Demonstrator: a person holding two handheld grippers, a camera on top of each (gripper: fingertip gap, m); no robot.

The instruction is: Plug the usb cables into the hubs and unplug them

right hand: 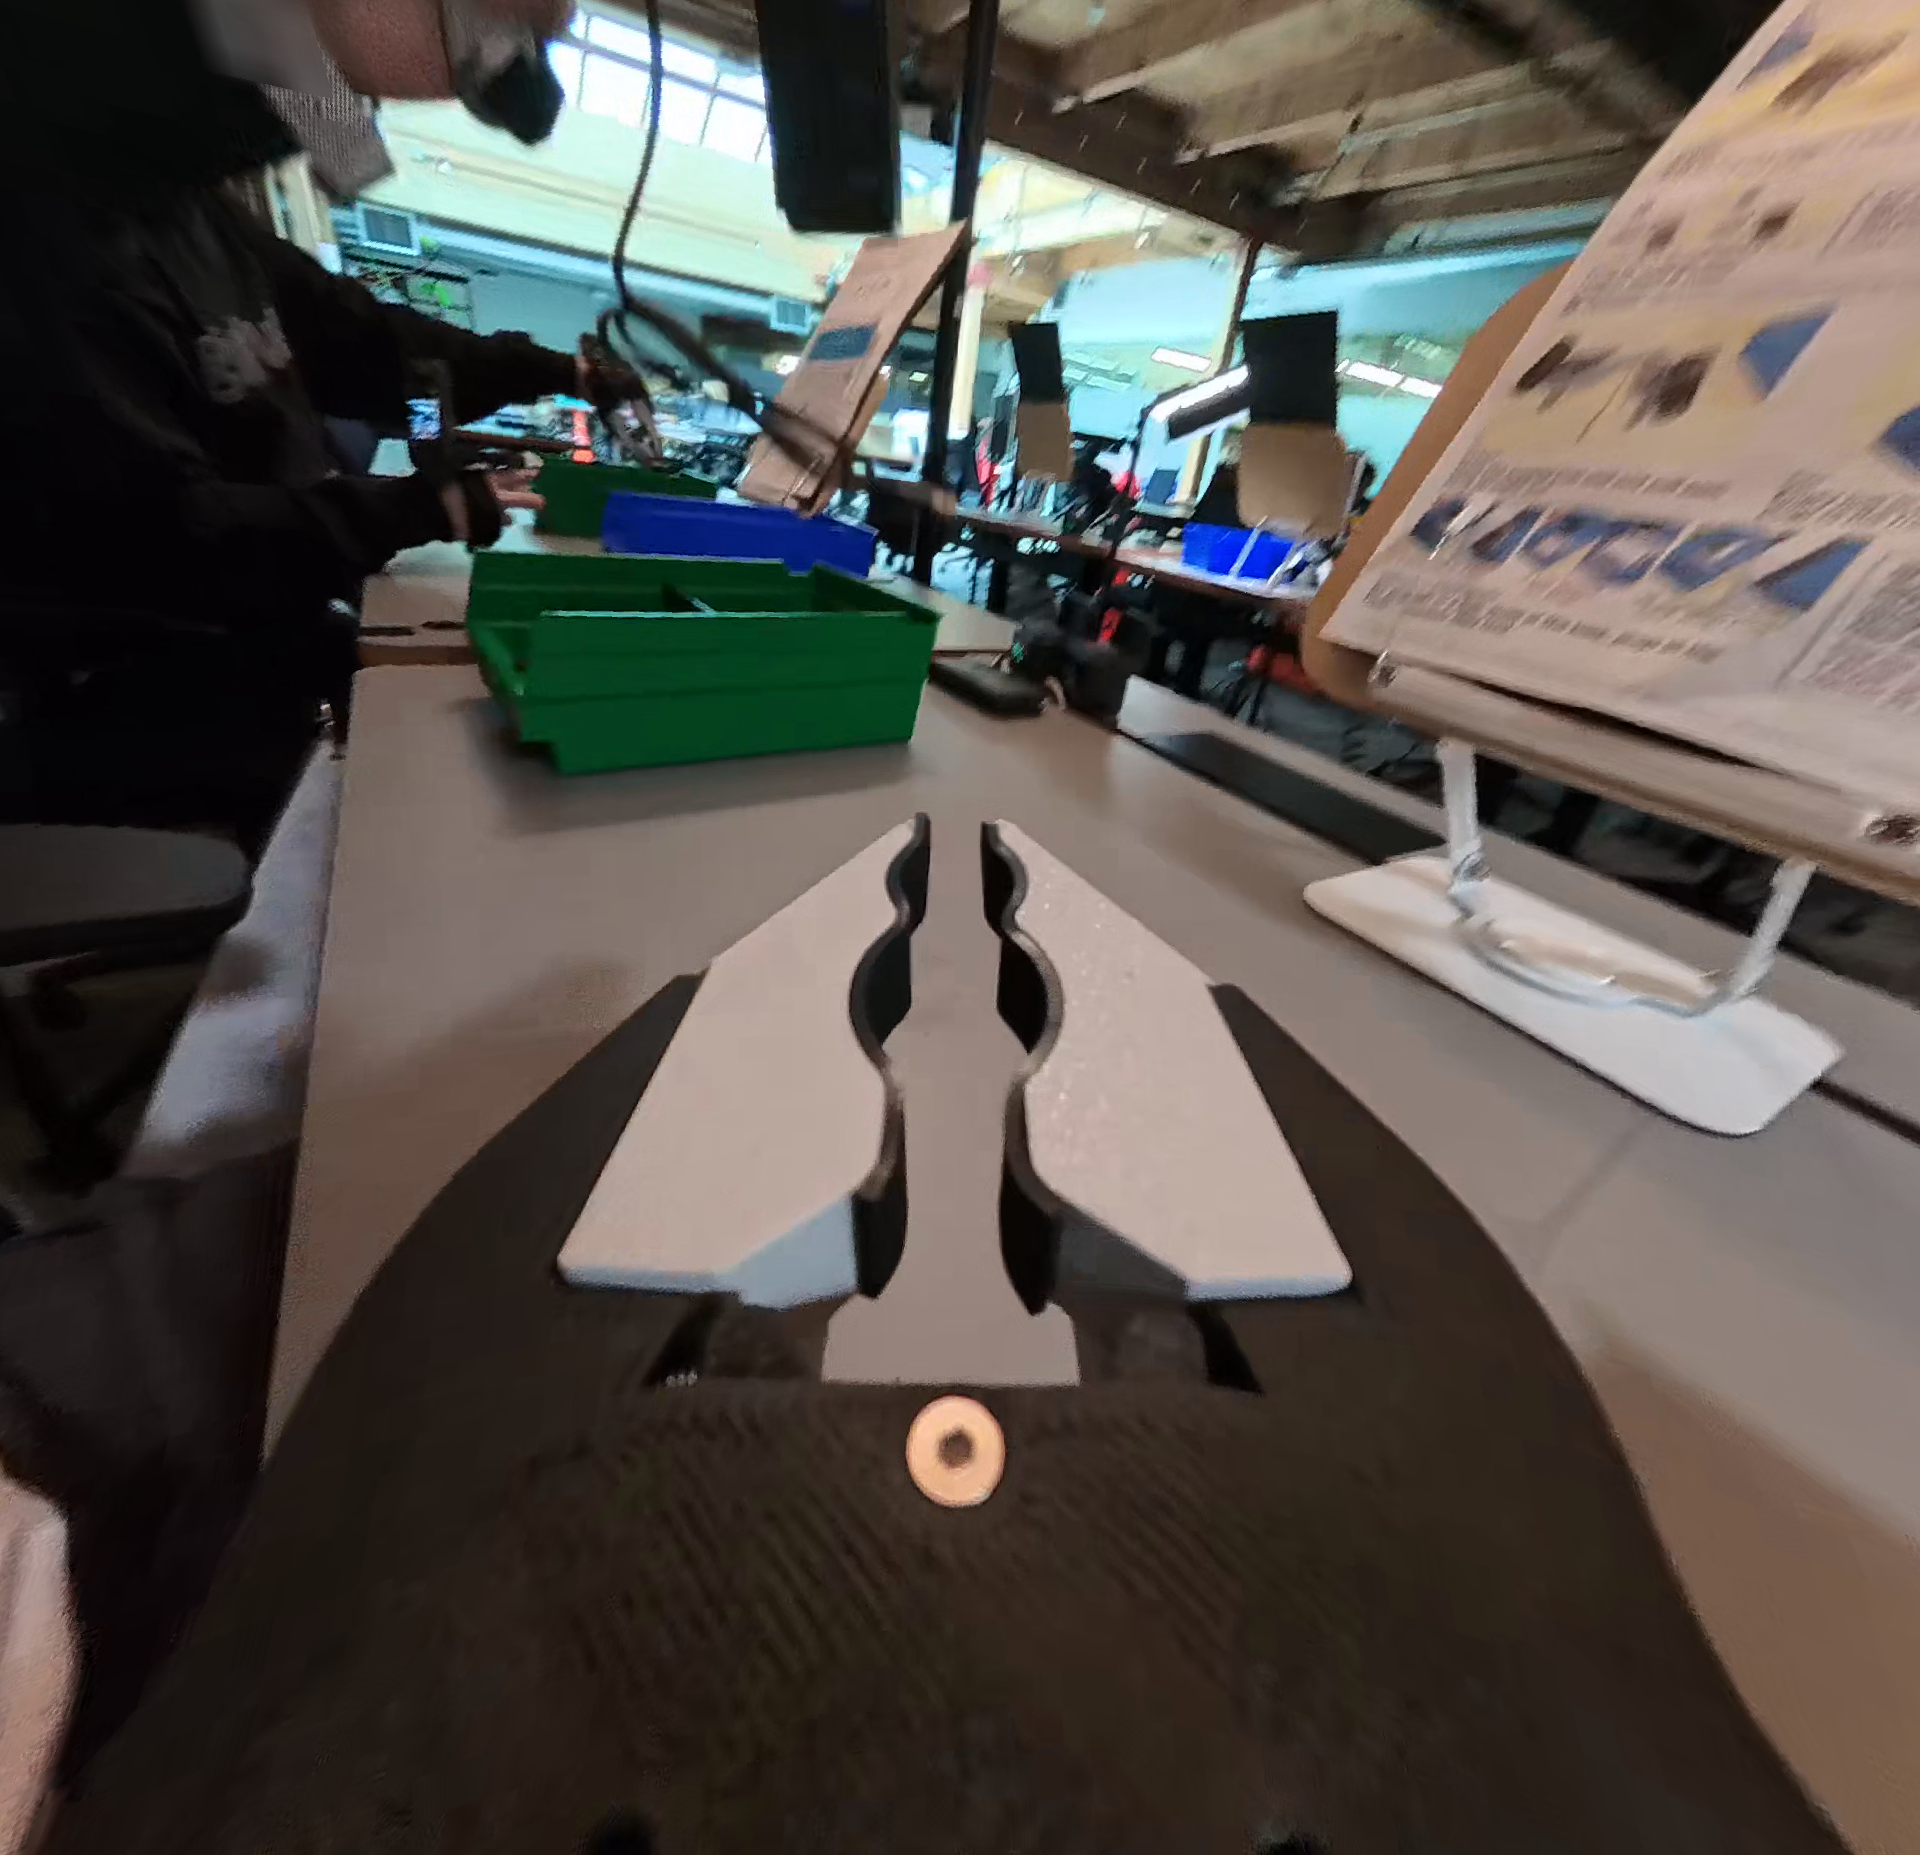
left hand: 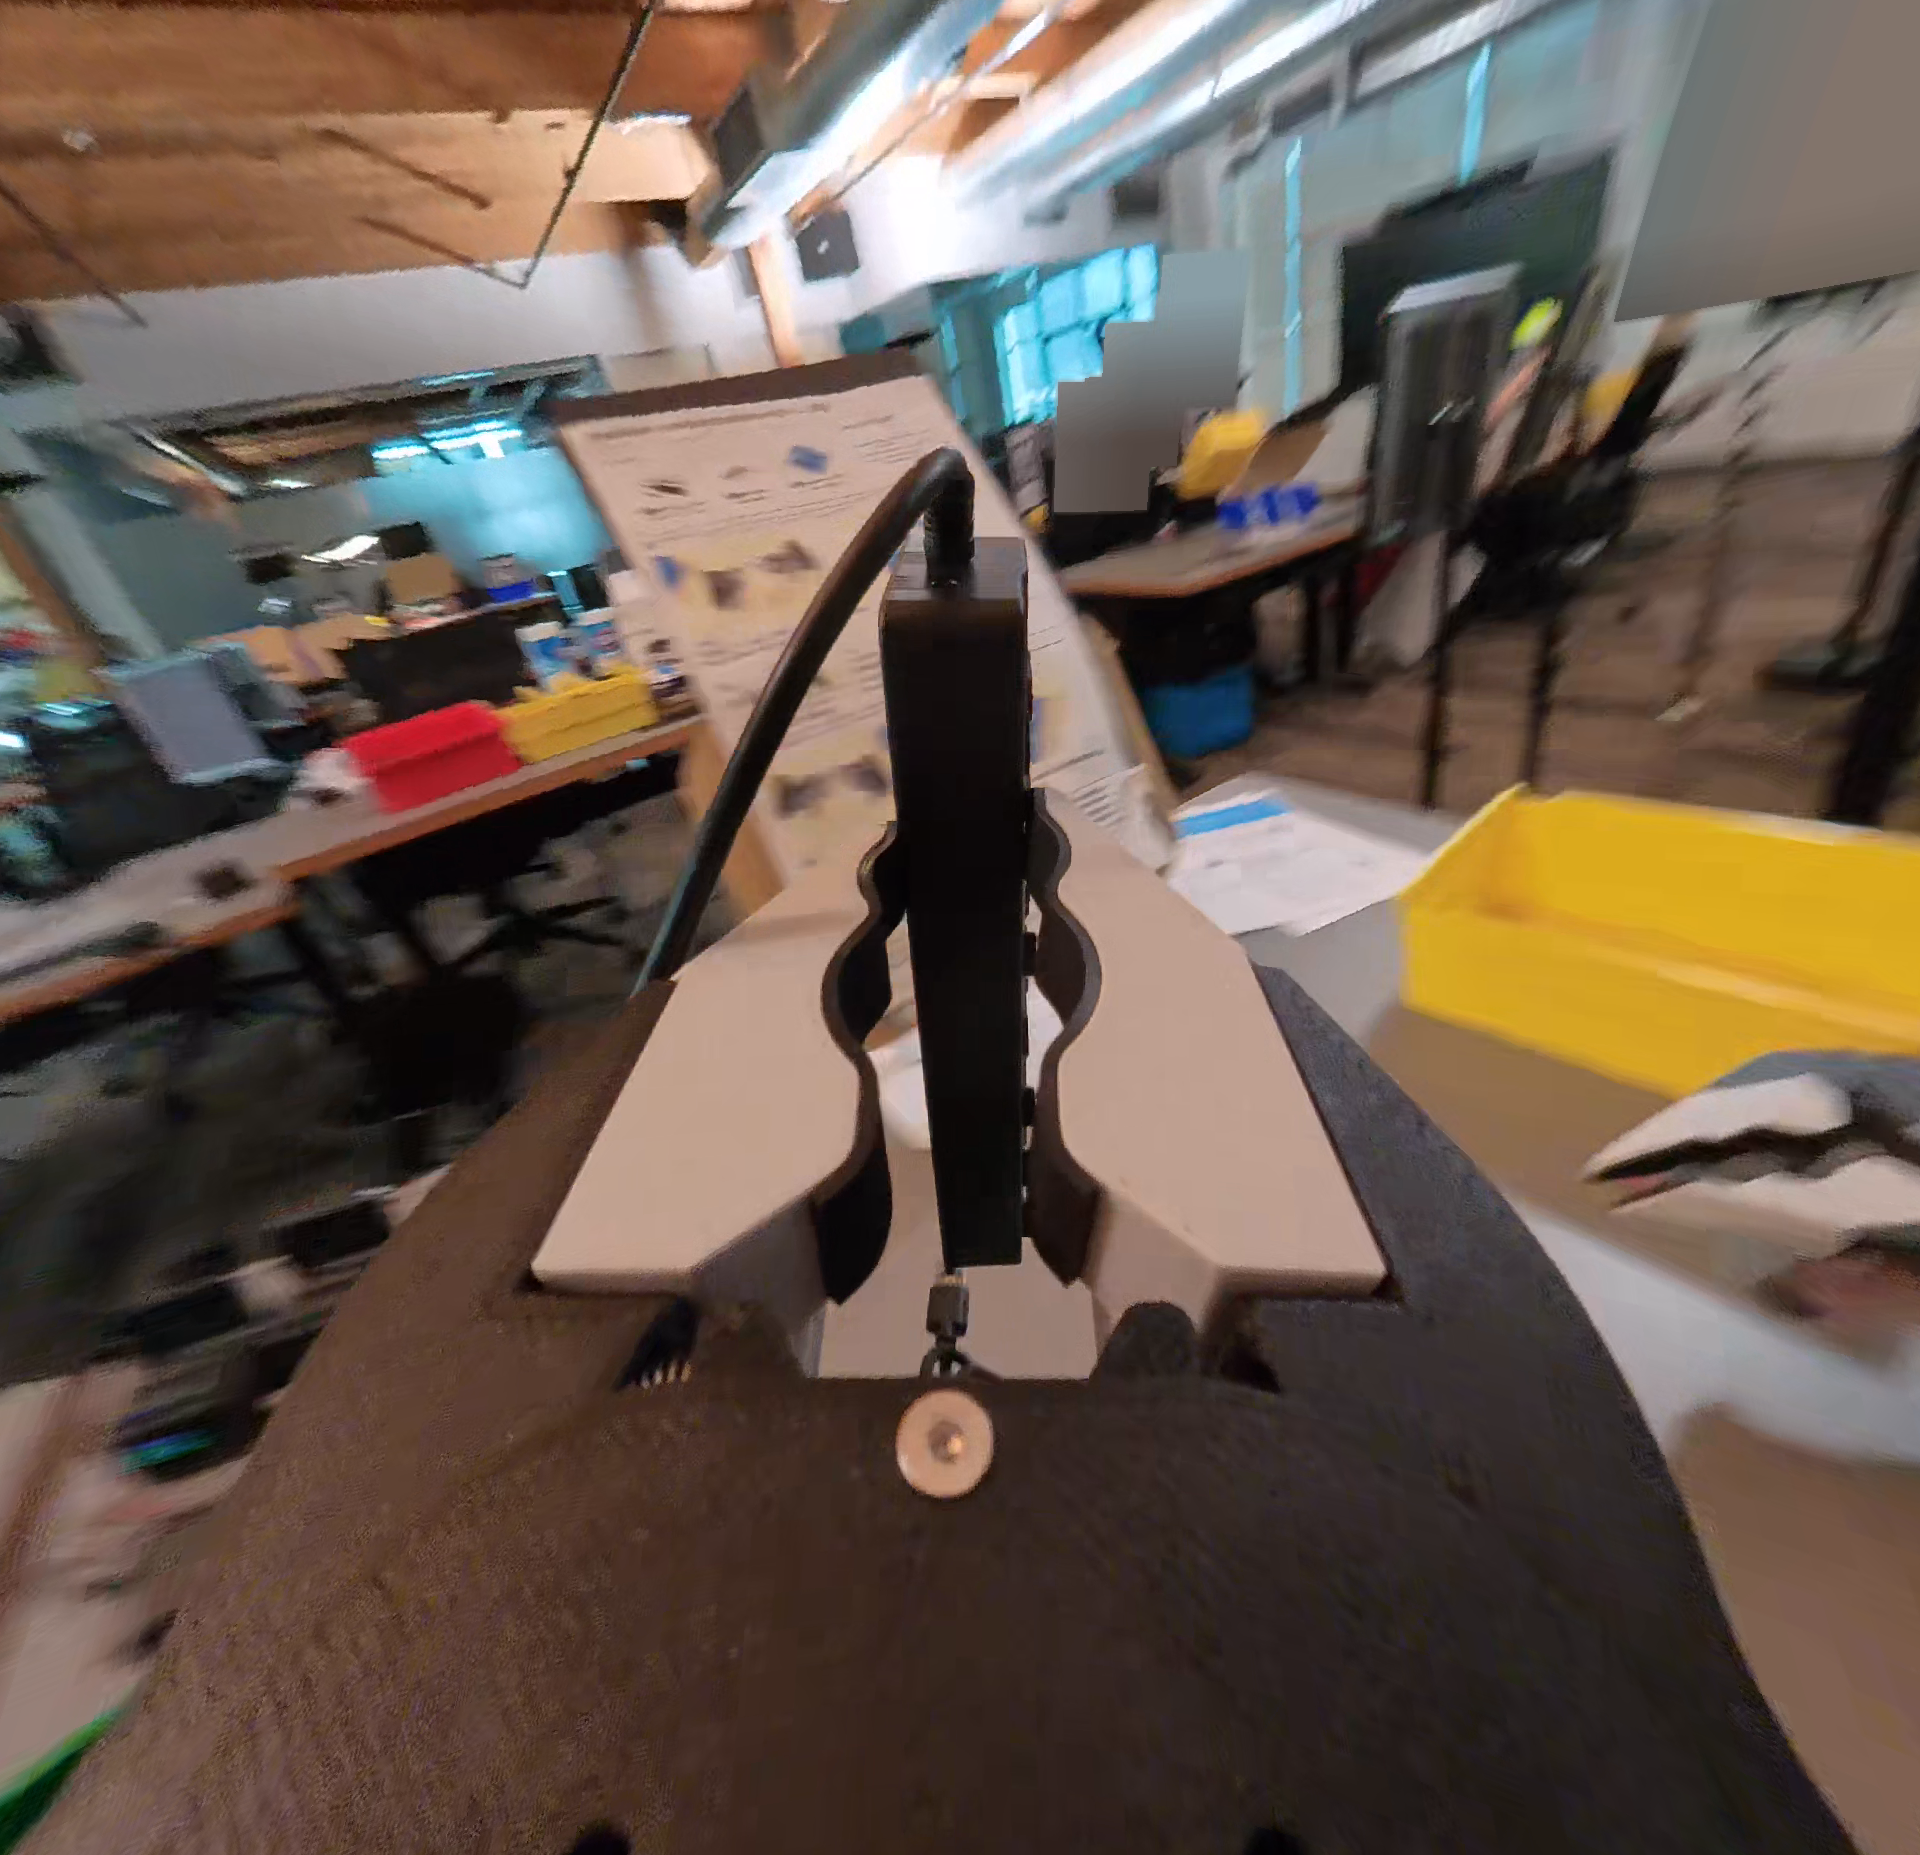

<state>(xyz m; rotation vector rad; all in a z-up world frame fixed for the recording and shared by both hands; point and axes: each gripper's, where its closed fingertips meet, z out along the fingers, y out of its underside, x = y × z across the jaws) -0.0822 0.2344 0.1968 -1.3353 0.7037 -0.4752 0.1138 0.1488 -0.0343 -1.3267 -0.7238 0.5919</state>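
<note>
Big, busy workshop space with wooden ceiling beams spreads out behind both tools. Under the right gripper (right hand: 954, 849) lies the long grey table (right hand: 623, 870). Ahead of its fingers and to the left sits a green plastic bin (right hand: 707, 652), and to the right a paper poster on a white stand (right hand: 1662, 455).

That gripper is empty. Its fingers have a thin gap between them, so it looks ready to pick up a cable.

The left gripper (left hand: 961, 849) is lifted high. Its fingers squeeze a long black plastic hub (left hand: 961, 870), which sticks out past the tips. A black cable (left hand: 790, 704) curls from the hub's far end. Holding it up probably keeps its side ports easy to reach.
</note>
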